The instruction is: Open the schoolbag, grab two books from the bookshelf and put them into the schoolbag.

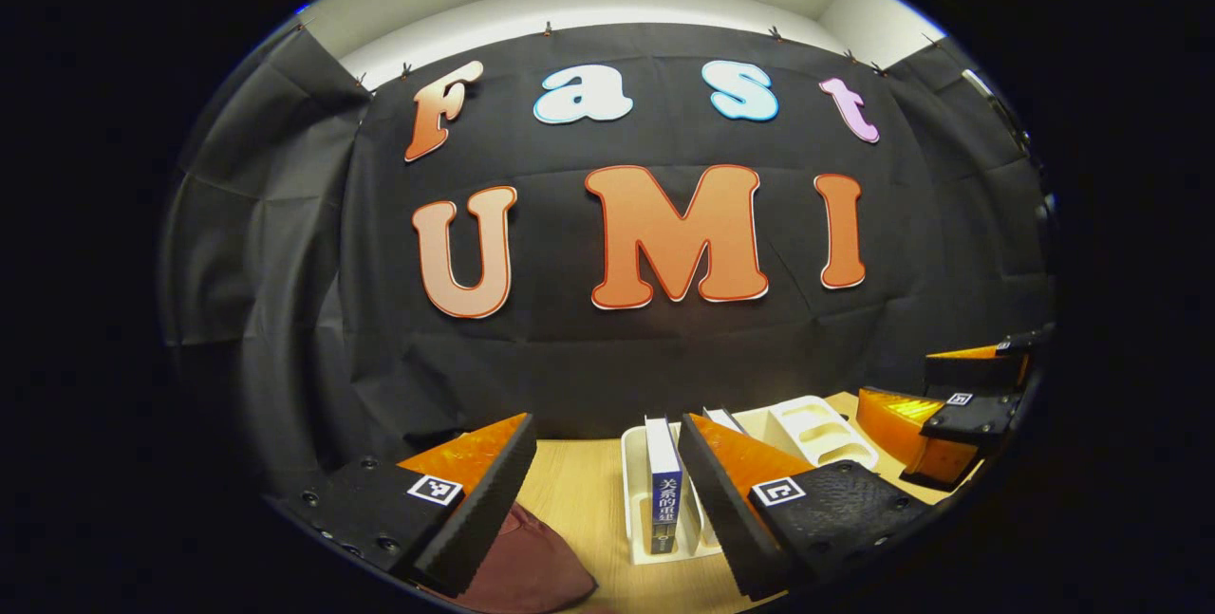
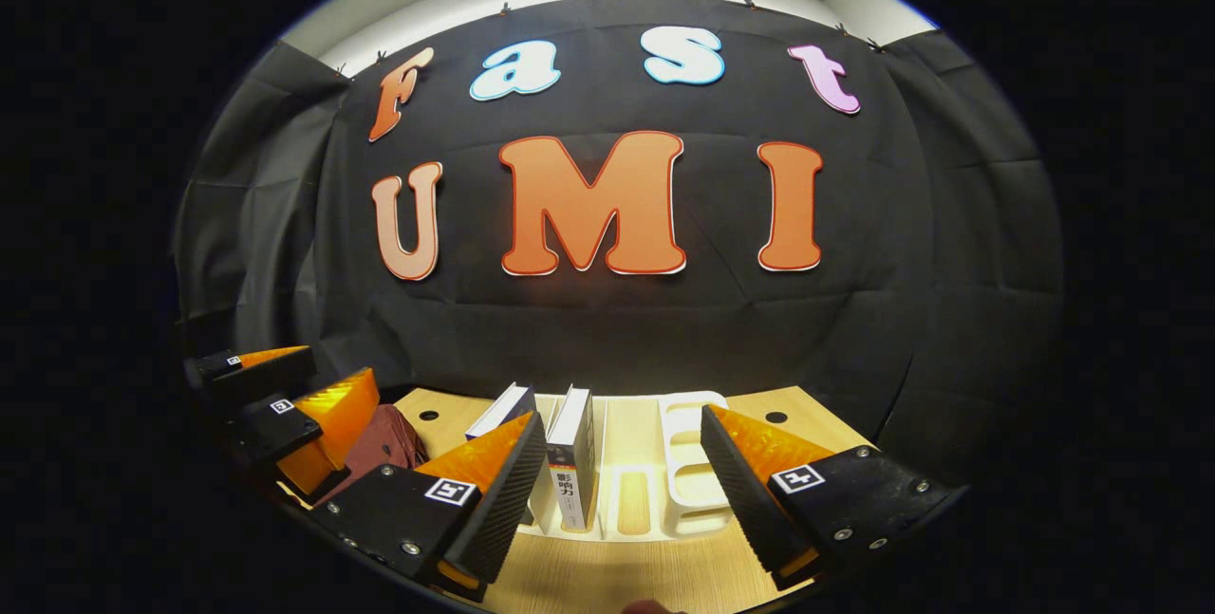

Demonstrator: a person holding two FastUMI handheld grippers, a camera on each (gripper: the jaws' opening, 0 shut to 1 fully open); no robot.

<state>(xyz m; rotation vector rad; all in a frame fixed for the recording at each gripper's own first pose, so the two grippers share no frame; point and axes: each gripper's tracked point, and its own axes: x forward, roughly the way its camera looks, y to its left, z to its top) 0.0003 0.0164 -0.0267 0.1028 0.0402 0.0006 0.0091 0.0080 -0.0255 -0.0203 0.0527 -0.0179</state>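
Hovering above the counter (image 1: 579,500), both tools, well back from the work.

Left gripper view, left to right:
- Left gripper (image 1: 607,510) spread wide, clamped on nothing.
- Maroon schoolbag (image 1: 527,567) slumped low between and under the fingers, at the near left. Cannot tell whether zipped or unzipped.
- White bookshelf (image 1: 807,424) just beyond on the counter, a slotted rack running away to the right.
- Blue-spined book (image 1: 663,486) upright in a near slot, long axis vertical, spine facing the camera. A 2nd book edge behind the right finger, partly hidden.
- Right gripper (image 1: 949,405) at the far right edge, also parted.

Right gripper view, left to right:
- Left gripper (image 2: 294,405) at the far left, above the schoolbag (image 2: 384,443).
- A book (image 2: 503,410) tilted toward the left.
- Grey-spined book (image 2: 572,472) upright, long axis vertical, spine forward.
- Right gripper (image 2: 622,491) apart, empty, framing that upright book and the bookshelf (image 2: 688,472).

Risks, as judgement:
- Soft bag likely to drag or fold rather than open, with nothing bracing it.
- Pinching a book high on the spine likely to tip it against its neighbour or rock the light rack.
- Tilted book likely to slide flat once its neighbour leaves.
- Both tools crowding the same stretch of counter, likely to collide.
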